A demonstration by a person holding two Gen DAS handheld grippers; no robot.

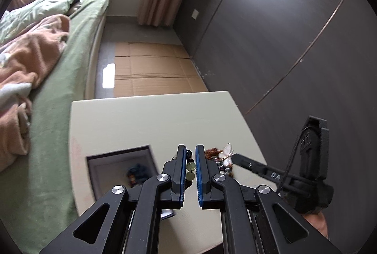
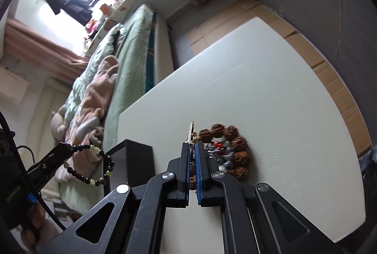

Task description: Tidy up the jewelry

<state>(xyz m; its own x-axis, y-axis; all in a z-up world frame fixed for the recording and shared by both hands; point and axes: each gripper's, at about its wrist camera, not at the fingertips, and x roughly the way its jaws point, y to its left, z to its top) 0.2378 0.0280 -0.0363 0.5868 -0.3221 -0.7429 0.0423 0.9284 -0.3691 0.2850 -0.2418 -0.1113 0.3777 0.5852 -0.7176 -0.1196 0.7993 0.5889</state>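
left gripper (image 1: 190, 158): clamped on dark bead bracelet (image 2: 94, 168), lower left of right view
right gripper (image 2: 192, 148): pinching gold clip (image 2: 191, 130)
brown bead bracelet (image 2: 232, 136): on table (image 2: 271, 89), lower centre

The contents of the dark box (image 1: 122, 167) are blurred into blue and reddish blotches, too smeared to name. The left gripper (image 1: 190, 159) covers most of the beaded bracelet (image 1: 190, 168) between its jaws. The right gripper (image 2: 193, 155) hides the near side of the brown seed bracelet (image 2: 226, 136) and the small pieces inside its ring.
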